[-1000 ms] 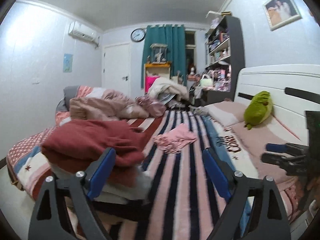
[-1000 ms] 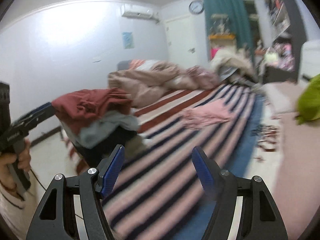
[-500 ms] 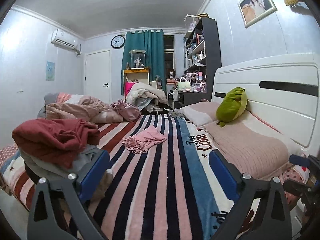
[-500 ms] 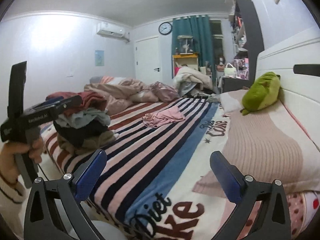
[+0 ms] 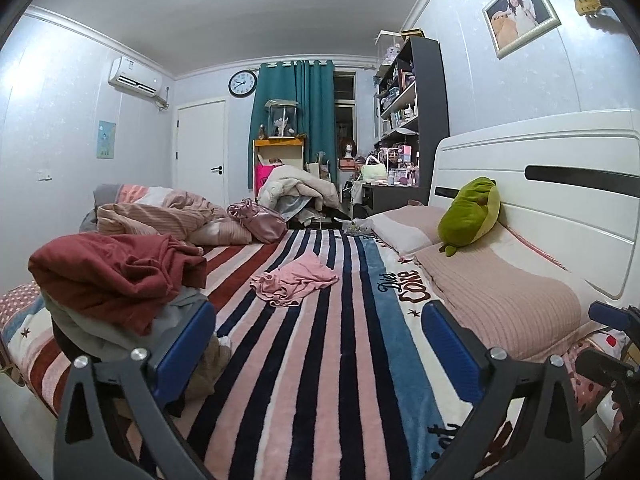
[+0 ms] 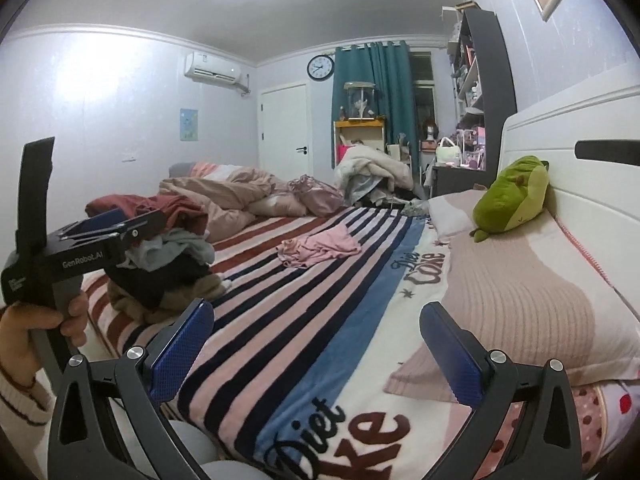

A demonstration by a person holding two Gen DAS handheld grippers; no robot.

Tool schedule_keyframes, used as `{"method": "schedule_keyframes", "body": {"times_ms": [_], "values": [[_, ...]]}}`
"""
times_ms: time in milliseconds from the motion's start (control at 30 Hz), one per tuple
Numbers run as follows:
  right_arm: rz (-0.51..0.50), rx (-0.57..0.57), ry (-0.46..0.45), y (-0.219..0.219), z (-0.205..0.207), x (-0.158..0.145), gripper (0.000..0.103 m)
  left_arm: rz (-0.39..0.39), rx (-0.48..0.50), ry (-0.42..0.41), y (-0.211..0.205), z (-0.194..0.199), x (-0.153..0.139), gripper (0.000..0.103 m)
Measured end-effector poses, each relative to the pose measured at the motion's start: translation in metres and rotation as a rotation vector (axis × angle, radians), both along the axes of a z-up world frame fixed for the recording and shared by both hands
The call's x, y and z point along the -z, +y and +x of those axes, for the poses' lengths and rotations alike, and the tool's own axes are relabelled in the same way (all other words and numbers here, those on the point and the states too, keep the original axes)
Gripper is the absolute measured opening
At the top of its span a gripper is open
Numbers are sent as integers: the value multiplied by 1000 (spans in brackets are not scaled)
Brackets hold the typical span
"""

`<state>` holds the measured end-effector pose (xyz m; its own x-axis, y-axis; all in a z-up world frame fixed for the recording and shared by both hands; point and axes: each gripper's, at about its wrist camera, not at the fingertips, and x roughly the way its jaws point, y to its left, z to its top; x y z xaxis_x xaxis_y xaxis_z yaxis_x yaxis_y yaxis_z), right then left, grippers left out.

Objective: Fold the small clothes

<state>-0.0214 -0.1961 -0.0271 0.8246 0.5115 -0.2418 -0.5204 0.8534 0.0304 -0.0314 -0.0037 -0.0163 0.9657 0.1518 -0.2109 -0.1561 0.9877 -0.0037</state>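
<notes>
A small pink garment point(image 5: 294, 280) lies crumpled in the middle of the striped blanket point(image 5: 340, 360); it also shows in the right wrist view point(image 6: 318, 246). A pile of clothes topped by a dark red garment point(image 5: 116, 276) sits at the bed's left edge, seen too in the right wrist view point(image 6: 160, 236). My left gripper point(image 5: 318, 342) is open and empty, held above the near end of the bed, well short of the pink garment. My right gripper point(image 6: 316, 346) is open and empty, over the bed's near end. The left gripper's body point(image 6: 72, 256) shows at the left of the right wrist view.
A pink pillow point(image 5: 496, 296) and a green plush toy point(image 5: 472, 212) lie along the white headboard point(image 5: 560, 184) on the right. Rumpled bedding point(image 5: 168, 220) lies at the far end. Shelves point(image 5: 412, 120) and a door point(image 5: 202, 152) stand beyond the bed.
Both grippers have pulled back and swung toward the bed's near end, so more of the blanket and pillow shows. Both jaws have opened wider. The clothes have not moved.
</notes>
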Motion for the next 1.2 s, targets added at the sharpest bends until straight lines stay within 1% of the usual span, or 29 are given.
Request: {"method": "schedule_keyframes", "body": {"times_ms": [333,467,833,1200], "values": [[5,-3,-1,8,-1,-4,103,3,-8,11,3,4,3,102],[11,-10,3,10,-1,-4,103,0,6,31,2,4,6,102],[37,-13,26,16,2,2,103,23,4,26,-2,-3,7,102],[37,-13,21,18,-2,4,103,26,2,22,-4,-8,7,102]]}}
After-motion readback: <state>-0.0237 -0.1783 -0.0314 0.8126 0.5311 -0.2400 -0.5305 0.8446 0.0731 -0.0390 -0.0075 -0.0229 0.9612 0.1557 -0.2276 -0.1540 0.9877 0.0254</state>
